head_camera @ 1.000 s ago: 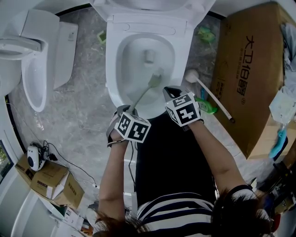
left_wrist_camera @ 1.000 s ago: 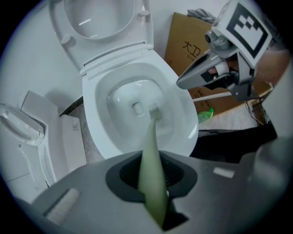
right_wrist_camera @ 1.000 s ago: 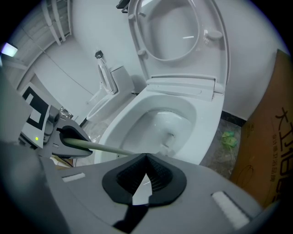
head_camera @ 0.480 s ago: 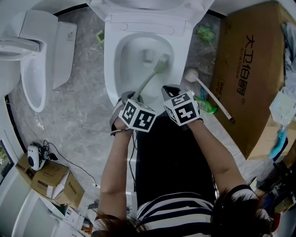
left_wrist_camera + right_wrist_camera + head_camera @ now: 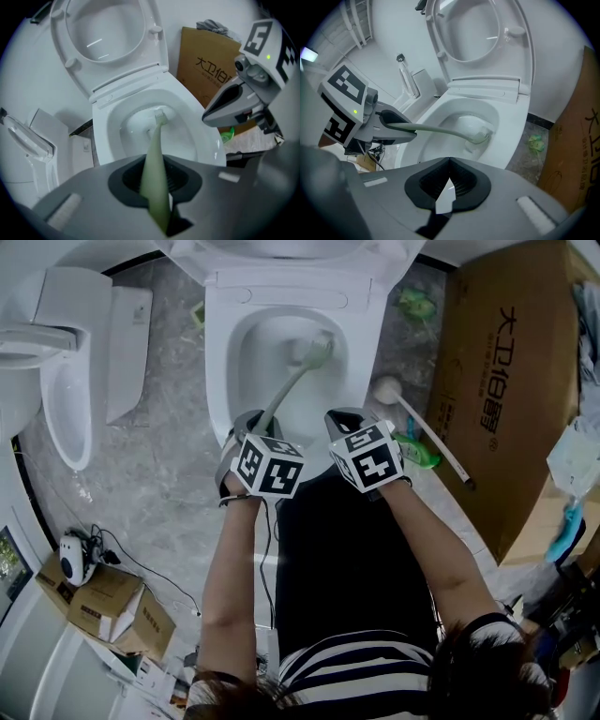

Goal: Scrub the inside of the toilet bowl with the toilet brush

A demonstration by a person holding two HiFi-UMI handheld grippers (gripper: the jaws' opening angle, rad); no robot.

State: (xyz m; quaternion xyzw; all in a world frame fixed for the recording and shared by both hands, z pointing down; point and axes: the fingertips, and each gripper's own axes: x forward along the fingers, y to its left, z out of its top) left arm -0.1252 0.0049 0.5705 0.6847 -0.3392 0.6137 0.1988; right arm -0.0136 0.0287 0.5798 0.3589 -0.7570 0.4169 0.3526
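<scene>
At the near rim of the toilet bowl (image 5: pixel 217 362), a person's left gripper (image 5: pixel 253 425) clamps the pale green toilet brush (image 5: pixel 286 388), jaws closed tight on the end of its handle (image 5: pixel 157 154). Just to the right, over the same rim, the right gripper (image 5: pixel 345 420) hovers with its jaws pressed together on nothing. From the left gripper the handle slants across the bowl, and the bristle head (image 5: pixel 317 345) rests low against the far inner wall, toward the bowl's right side. Behind the bowl the seat and lid (image 5: pixel 103 37) stand raised, and a cardboard box (image 5: pixel 506 381) sits to the bowl's right. The brush looks light and fairly stiff. Its slim, smooth handle is likely slick when wet, so a firm hold at the handle's end, as here, seems the best way to lever the head around the porcelain.
</scene>
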